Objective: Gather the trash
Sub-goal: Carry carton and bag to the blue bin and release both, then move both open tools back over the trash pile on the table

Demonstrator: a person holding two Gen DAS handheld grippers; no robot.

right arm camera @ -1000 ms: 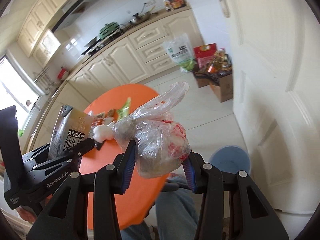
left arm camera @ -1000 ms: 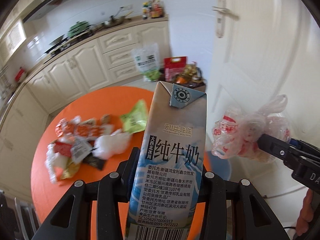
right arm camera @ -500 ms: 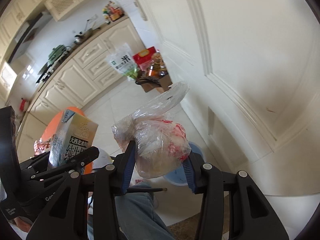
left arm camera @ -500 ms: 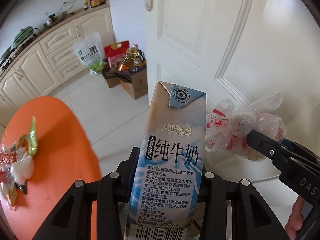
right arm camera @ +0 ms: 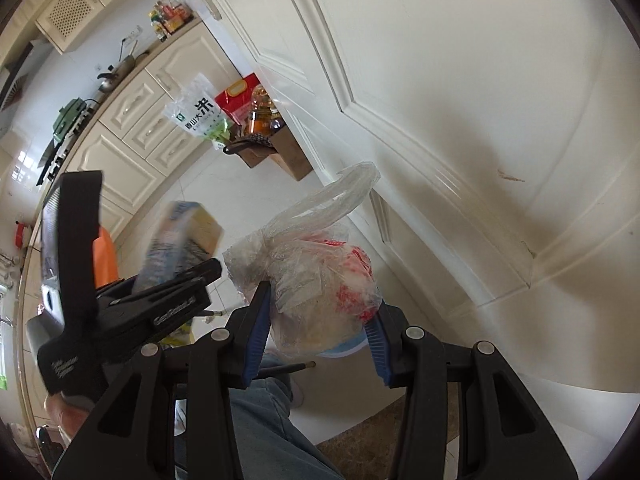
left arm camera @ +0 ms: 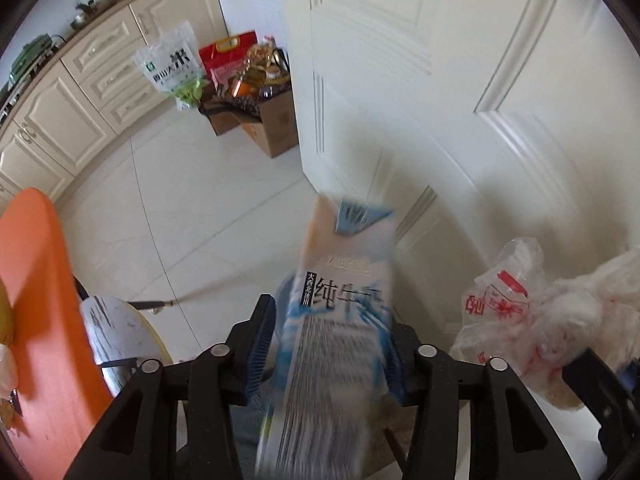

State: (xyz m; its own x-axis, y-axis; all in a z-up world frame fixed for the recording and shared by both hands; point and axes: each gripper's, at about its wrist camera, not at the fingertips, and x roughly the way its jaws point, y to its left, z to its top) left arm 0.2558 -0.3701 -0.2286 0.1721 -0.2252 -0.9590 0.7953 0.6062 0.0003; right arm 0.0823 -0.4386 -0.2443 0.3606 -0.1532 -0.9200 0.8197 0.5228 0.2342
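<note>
Cardboard milk carton let go over the bin

Left gripper jaws have just been opening; the blurred milk carton slips between them toward the blue bin, while the right gripper clamps the knotted plastic bag.

The right hand-held gripper clamps a knotted plastic bag above jeans

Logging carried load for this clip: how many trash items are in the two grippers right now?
2. A milk carton sits blurred between the left gripper's jaws, which have just been opening. A knotted plastic bag is clamped in the right gripper. Nothing else shows in either.
</note>
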